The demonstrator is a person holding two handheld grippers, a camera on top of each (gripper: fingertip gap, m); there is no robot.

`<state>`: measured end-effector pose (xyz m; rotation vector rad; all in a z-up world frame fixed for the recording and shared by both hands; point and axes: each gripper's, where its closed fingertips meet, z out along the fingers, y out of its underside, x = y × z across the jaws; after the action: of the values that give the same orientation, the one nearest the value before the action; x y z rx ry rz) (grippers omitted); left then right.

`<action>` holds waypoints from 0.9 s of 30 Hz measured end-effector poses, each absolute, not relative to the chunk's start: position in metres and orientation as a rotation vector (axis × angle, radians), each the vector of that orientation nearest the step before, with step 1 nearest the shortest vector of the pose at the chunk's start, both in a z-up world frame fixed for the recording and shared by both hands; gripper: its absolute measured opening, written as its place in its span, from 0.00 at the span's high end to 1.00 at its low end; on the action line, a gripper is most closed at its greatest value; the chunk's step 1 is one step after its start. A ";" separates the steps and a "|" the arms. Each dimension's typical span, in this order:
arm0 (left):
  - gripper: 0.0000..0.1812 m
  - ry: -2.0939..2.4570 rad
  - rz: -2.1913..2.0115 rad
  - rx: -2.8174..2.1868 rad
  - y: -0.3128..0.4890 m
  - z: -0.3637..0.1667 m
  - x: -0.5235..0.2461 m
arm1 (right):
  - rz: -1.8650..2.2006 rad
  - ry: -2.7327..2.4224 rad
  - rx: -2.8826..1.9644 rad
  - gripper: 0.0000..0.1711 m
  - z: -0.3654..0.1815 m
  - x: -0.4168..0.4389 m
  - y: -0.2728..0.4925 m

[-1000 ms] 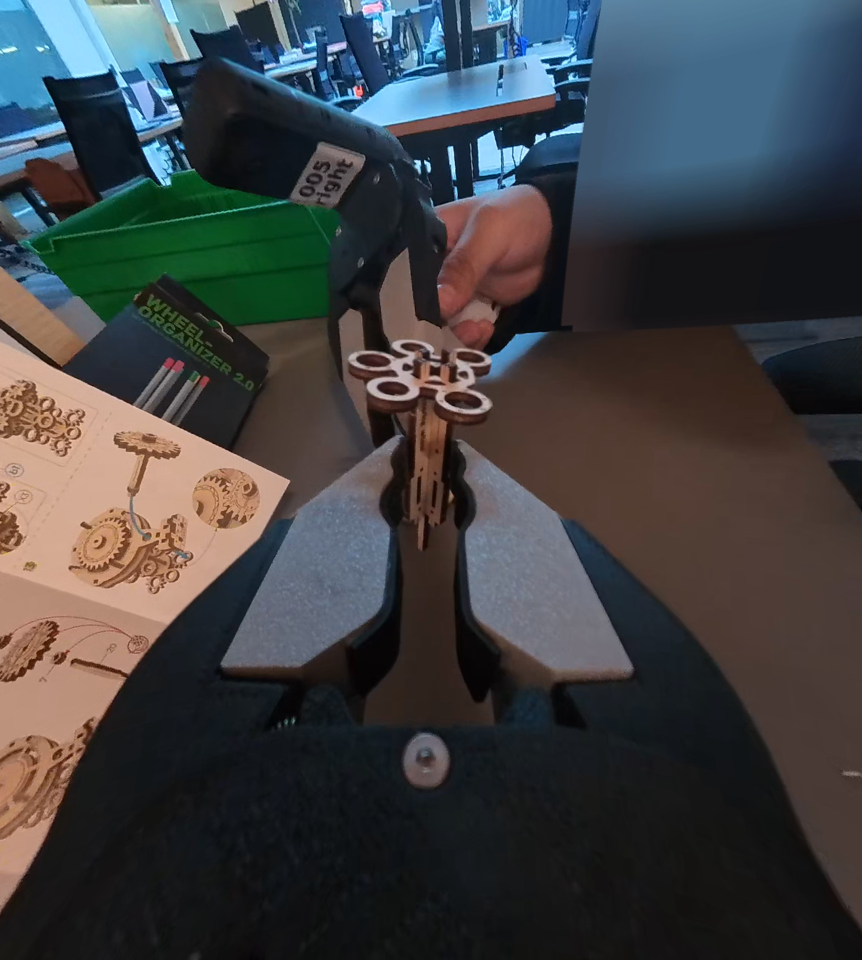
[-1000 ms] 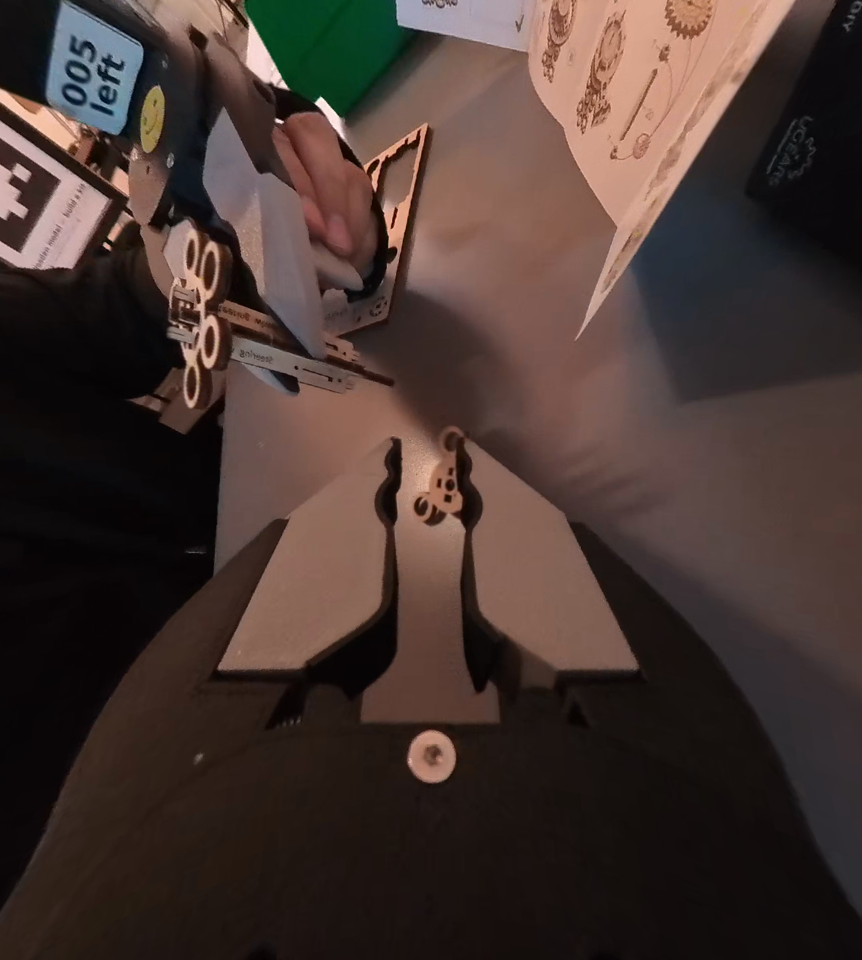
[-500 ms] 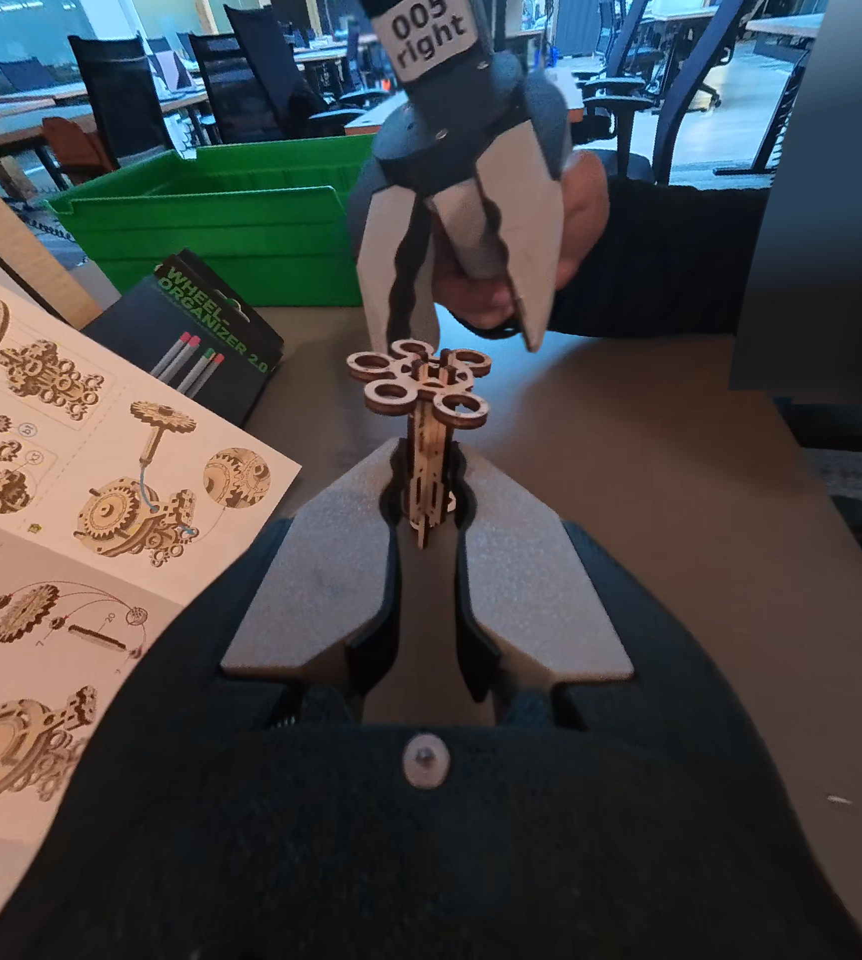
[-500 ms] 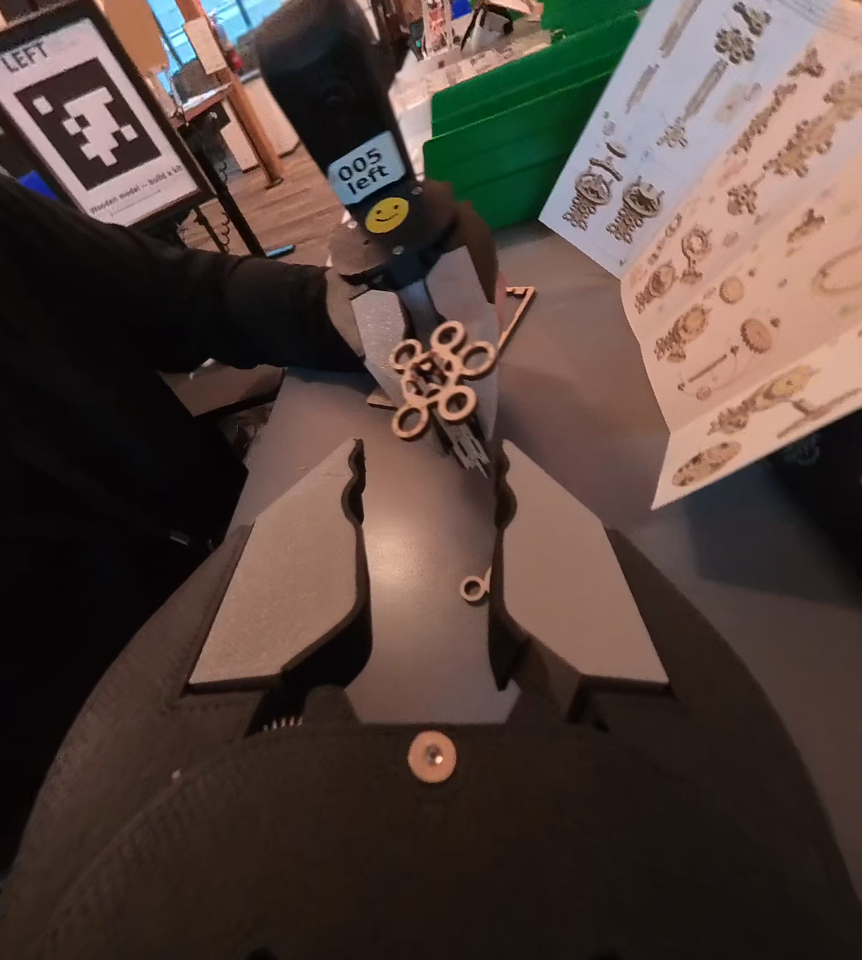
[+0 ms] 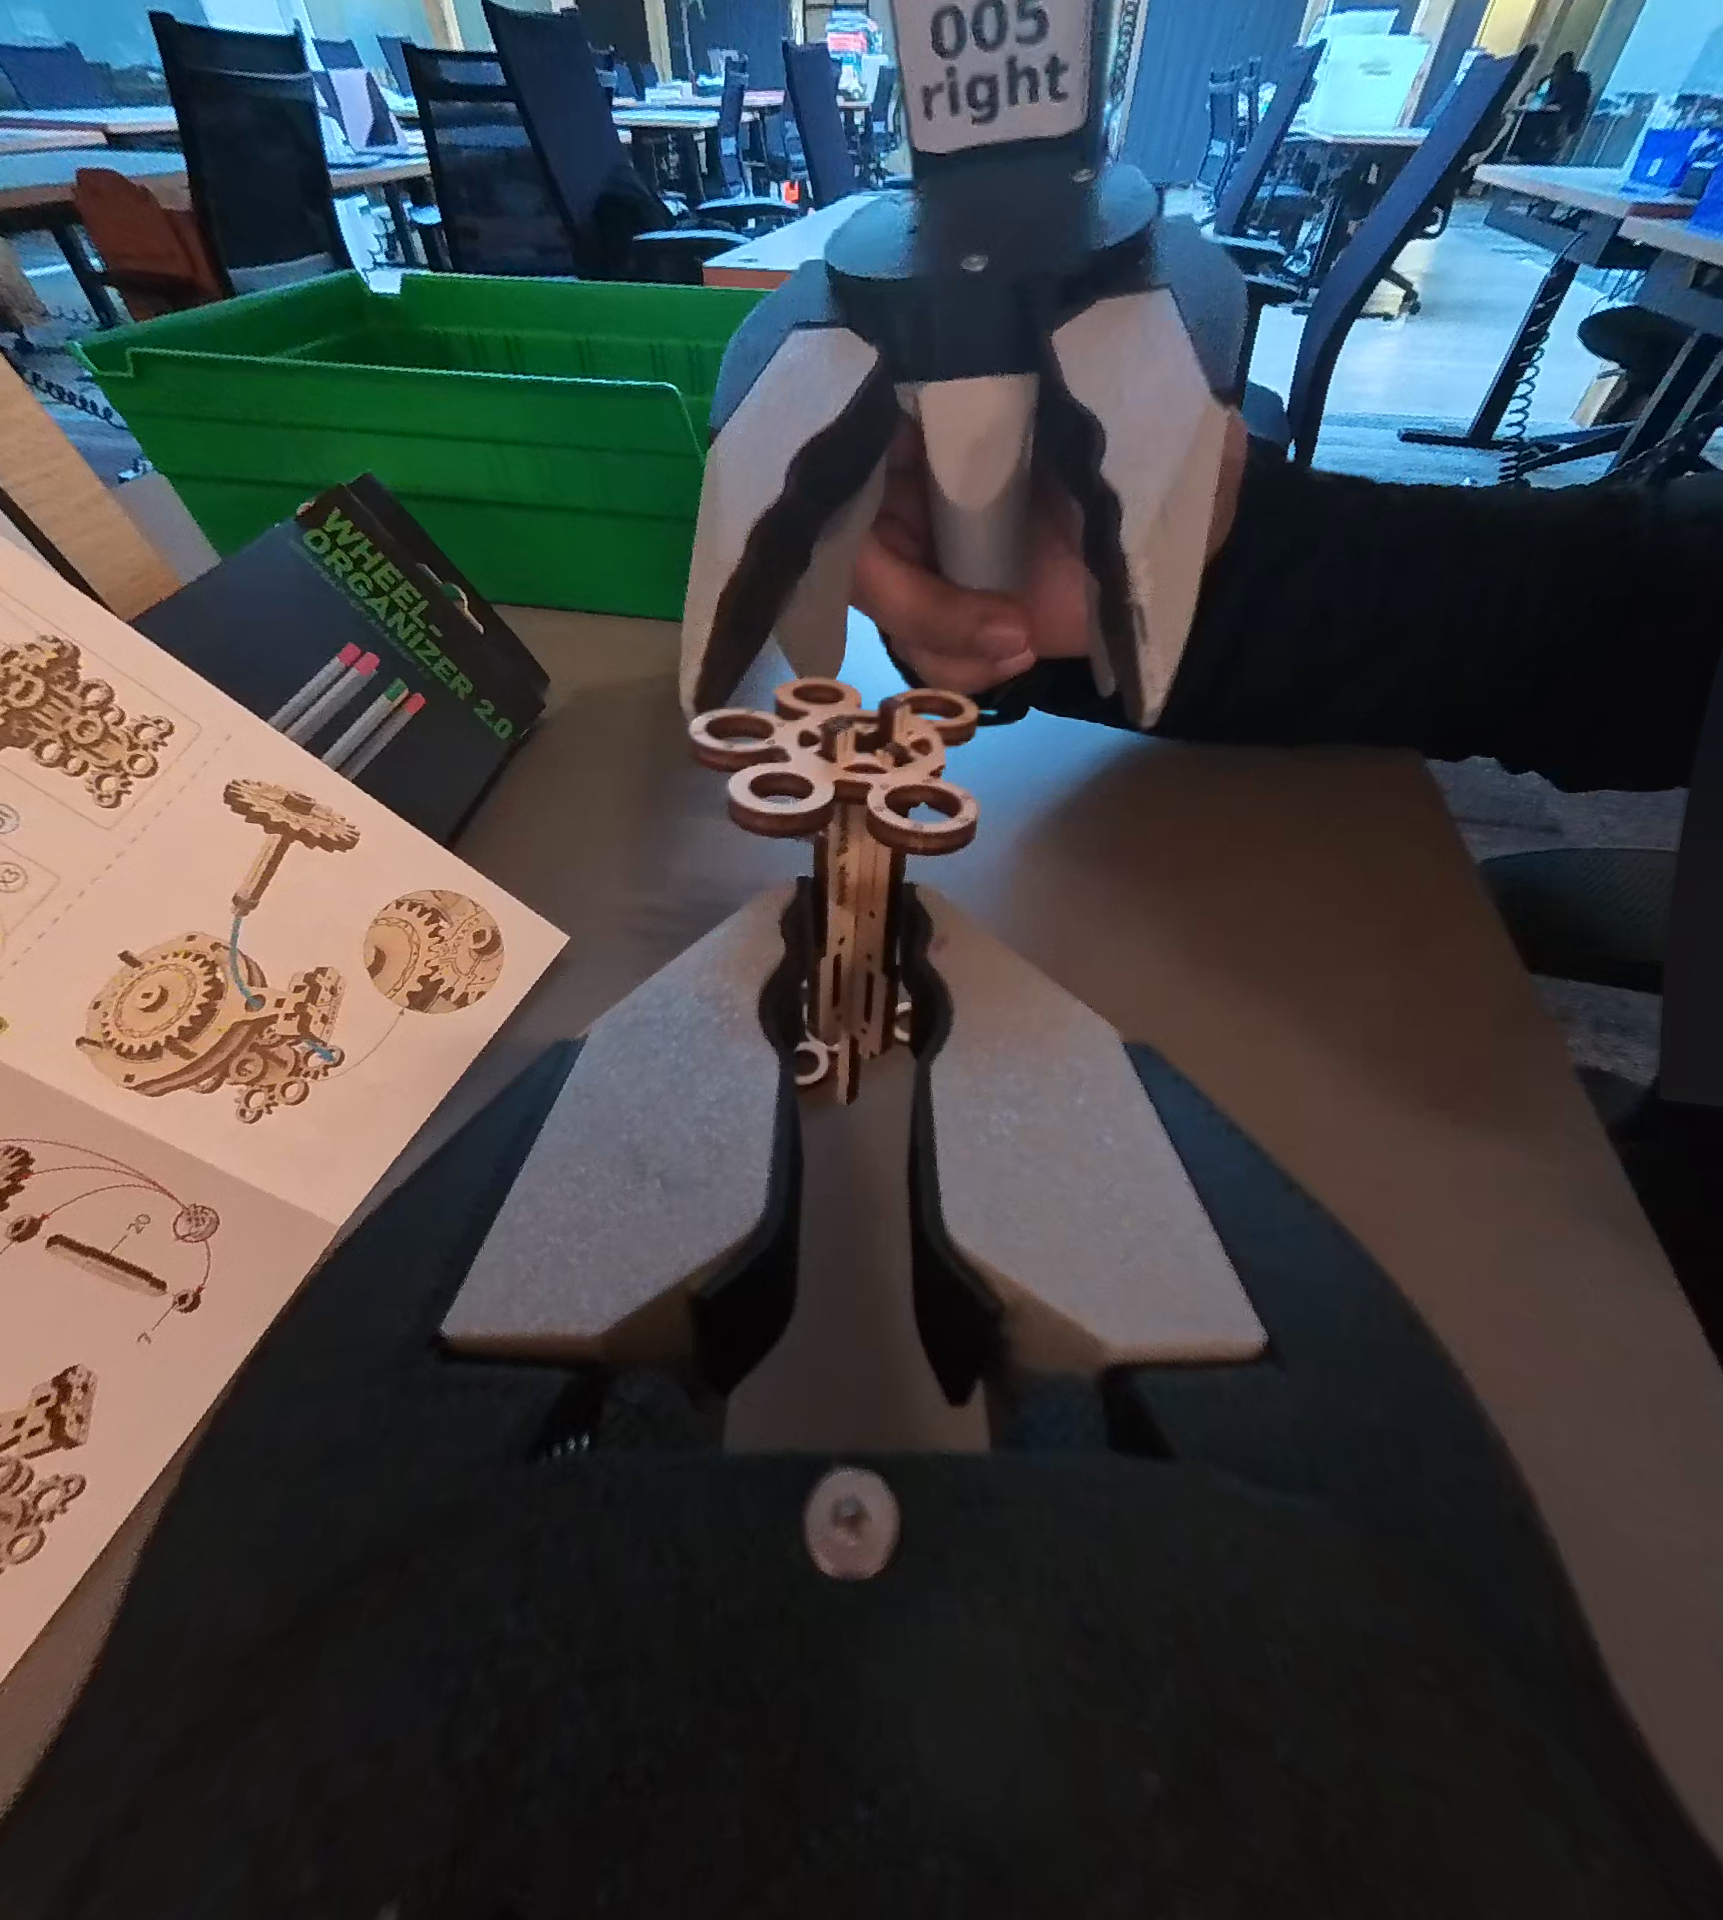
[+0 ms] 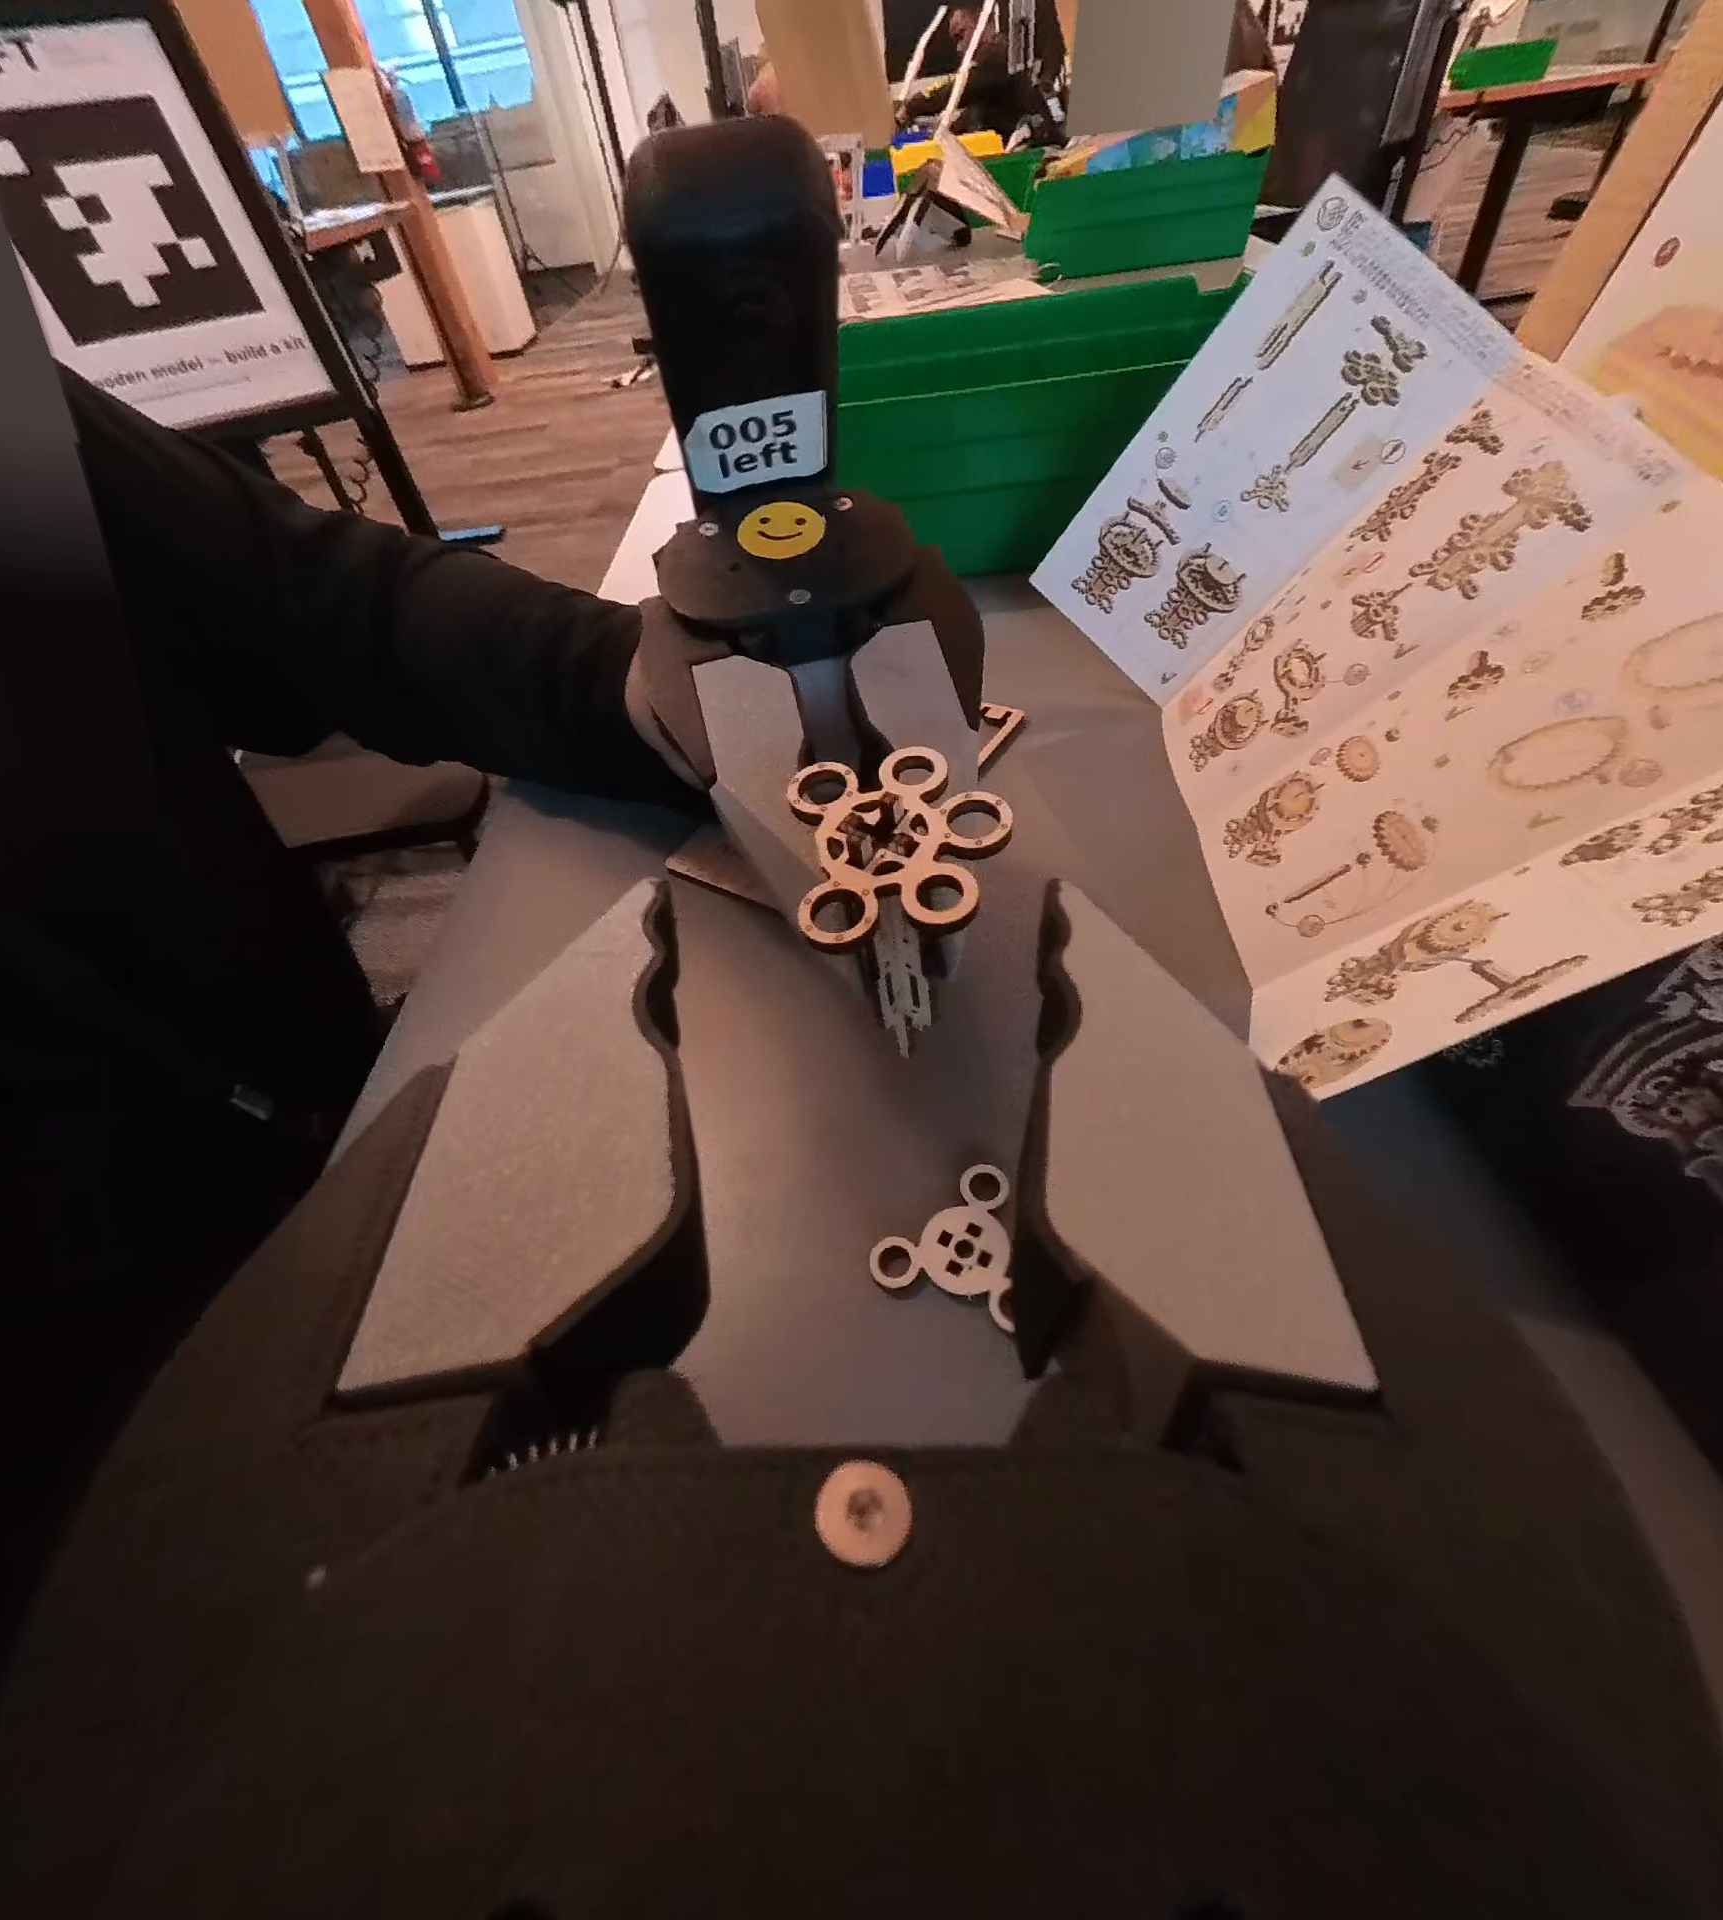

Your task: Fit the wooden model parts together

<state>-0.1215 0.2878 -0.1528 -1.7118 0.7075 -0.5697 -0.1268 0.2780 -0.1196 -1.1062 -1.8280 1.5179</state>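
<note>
My left gripper [image 5: 852,935] is shut on the shaft of a wooden assembly [image 5: 841,769] and holds it upright, with its flower of rings on top. The assembly also shows in the right wrist view [image 6: 888,842]. My right gripper [image 6: 852,935] is open wide and empty, facing the assembly; in the left wrist view it [image 5: 919,701] hangs just behind the ring flower. A small wooden piece with three rings [image 6: 950,1252] lies on the grey table [image 6: 836,1351] between the right gripper's fingers, against the right-hand one.
An unfolded instruction sheet [image 5: 161,935] stands at the left. Behind it are a dark box with pens pictured on it [image 5: 389,665] and a green bin [image 5: 421,436]. A flat wooden parts frame [image 6: 1002,727] lies behind the left gripper. Another dark box [image 6: 1667,1143] is at the right. My two grippers' fingertips are within a few centimetres of each other.
My right gripper has opened and let go of the small three-ring piece, which now lies on the table. It has swung up to face the left gripper. The left gripper has kept its hold.
</note>
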 end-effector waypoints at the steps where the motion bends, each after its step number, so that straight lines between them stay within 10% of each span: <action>1: 0.93 0.710 -0.574 -1.710 0.287 -0.152 -0.121 | 1.513 -1.830 -1.103 0.61 -0.120 -0.127 0.277; 27: 0.93 0.737 -0.598 -1.713 0.284 -0.155 -0.111 | 1.362 -1.868 -1.076 0.72 -0.132 -0.134 0.270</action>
<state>-0.1110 0.2837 -0.1554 -1.7133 0.7366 -0.5979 -0.1336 0.2699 -0.1320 -1.0761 -1.8677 1.3619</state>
